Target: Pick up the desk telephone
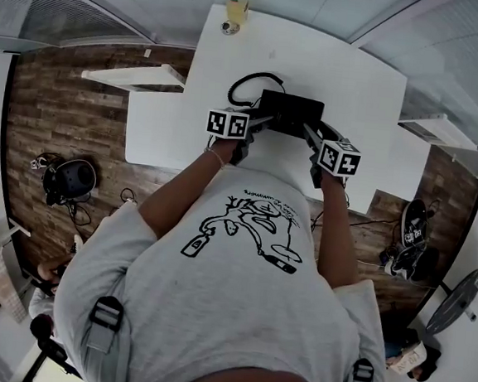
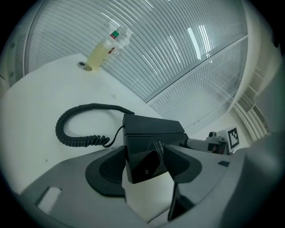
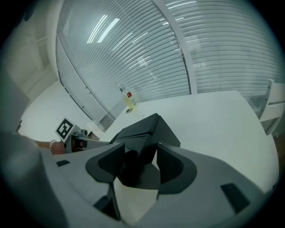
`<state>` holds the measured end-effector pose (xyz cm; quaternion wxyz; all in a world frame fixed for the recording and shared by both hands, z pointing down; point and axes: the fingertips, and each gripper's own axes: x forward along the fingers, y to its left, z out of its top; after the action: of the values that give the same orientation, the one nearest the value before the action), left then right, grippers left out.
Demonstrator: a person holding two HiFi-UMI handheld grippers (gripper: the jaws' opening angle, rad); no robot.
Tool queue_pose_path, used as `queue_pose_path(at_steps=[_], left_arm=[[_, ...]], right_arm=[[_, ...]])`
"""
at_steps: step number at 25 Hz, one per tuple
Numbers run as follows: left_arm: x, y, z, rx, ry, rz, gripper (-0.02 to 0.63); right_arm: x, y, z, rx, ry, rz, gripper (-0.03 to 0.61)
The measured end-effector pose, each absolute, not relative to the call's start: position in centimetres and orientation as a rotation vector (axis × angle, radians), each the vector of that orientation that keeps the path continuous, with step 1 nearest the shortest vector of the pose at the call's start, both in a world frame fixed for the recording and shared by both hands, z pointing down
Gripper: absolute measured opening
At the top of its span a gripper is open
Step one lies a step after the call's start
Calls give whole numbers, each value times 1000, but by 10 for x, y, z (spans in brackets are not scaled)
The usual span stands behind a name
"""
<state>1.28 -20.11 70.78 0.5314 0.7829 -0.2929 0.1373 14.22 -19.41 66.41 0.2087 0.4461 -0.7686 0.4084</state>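
Standing at the near side of the white table, the person leans over a black telephone that lies just in front of them, roughly mid-table. The left gripper has its jaws pressed on the phone's left end, with the glossy casing wedged between the two pads. The right gripper is clamped the same way on a corner of the opposite end. So the phone is pinched from both sides at once. From where I look, I cannot tell whether its base has left the table yet.

The step in hand looks like the lift itself. To do it well, both hands should rise together and at the same pace, keeping the body level, since each hold is only on an edge and the casing looks smooth enough to slide. Keeping an even squeeze matters more than speed.

The coiled cord lies in a loop on the table behind the phone on its left side. It will trail up with it, so a slow, straight rise should keep it from tugging. A small bottle stands at the far edge, well apart and out of the way.
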Motion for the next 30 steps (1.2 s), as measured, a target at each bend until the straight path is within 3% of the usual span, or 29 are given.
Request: queue_pose_path(at_steps=[30], left_arm=[[-12, -203, 496, 2104, -863, 285, 250]], right_arm=[[127, -186, 473, 1315, -2426, 979, 216]])
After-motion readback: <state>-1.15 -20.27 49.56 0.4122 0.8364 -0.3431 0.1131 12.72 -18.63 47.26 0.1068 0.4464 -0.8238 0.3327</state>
